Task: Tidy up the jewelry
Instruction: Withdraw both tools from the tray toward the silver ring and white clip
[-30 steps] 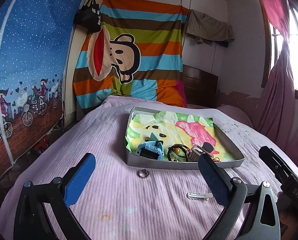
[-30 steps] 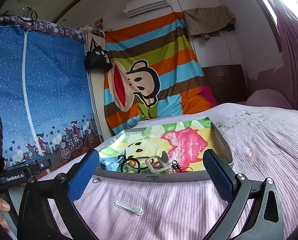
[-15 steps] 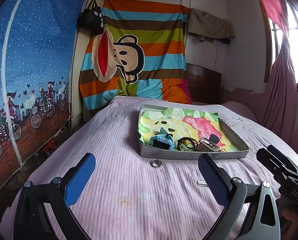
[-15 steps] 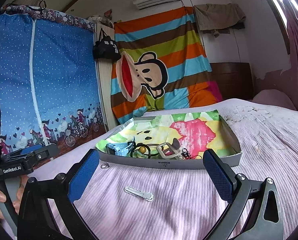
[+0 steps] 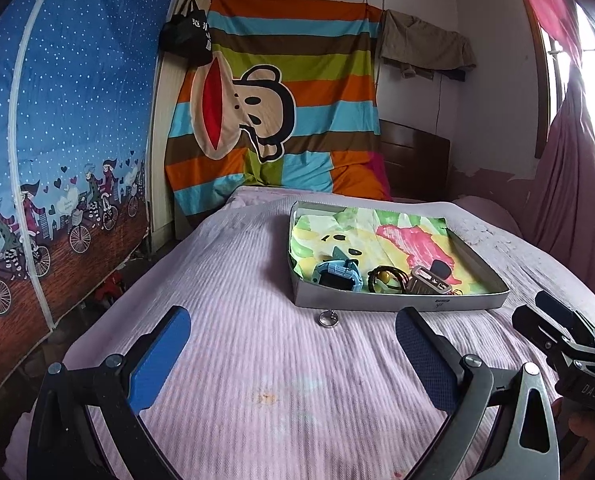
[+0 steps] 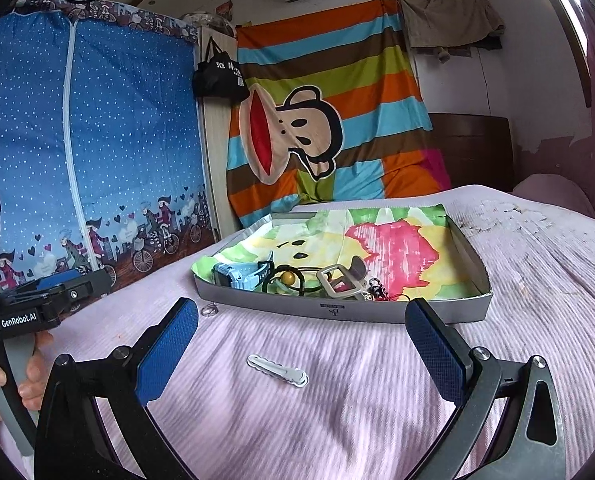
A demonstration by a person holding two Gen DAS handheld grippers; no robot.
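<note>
Your grippers [image 5: 293, 354] had black frames, blue textured pads [image 6: 165, 350], silver screws; the left gripper [image 6: 37, 304] read "GenRobot.AI" above its grey handle.

Both views are being drawn back and away from the tray [image 5: 397, 304]. In the left wrist view the tray and the ring [image 5: 328, 318] are being shifted rightward and farther off. In the right wrist view the hair clip [image 6: 277, 370] is being brought toward centre between the spread fingers.

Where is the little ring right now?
The ring lies on the pink bedspread, just outside the tray's front wall near its left corner, ahead of the left gripper.
</note>
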